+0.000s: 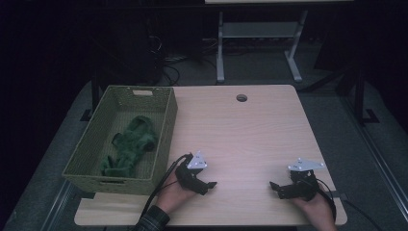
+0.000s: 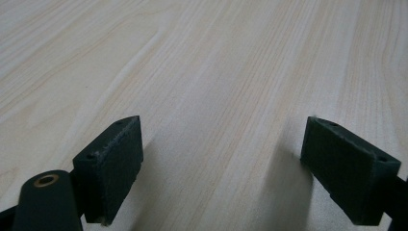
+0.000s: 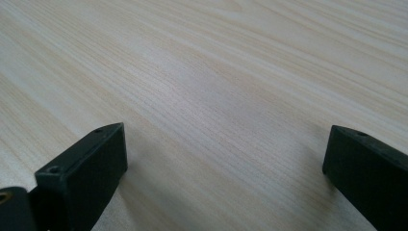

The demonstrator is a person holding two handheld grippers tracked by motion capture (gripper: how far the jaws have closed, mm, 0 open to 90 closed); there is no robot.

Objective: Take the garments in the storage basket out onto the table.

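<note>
Both claws spread wide and empty, left claw point(image 1: 208, 184) and right claw point(image 1: 274, 186) low over the bare surface point(image 1: 250, 130). Green cloth point(image 1: 131, 144) lies crumpled in the basket point(image 1: 166, 126), left. I judge it soft, light; I'd pinch a raised fold.

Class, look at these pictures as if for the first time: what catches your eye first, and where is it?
The green woven basket at the table's left edge stands out, with a dark green cloth crumpled inside. Near the front edge of the pale wooden table, the left gripper and right gripper point toward each other, jaws open with nothing between them.
</note>
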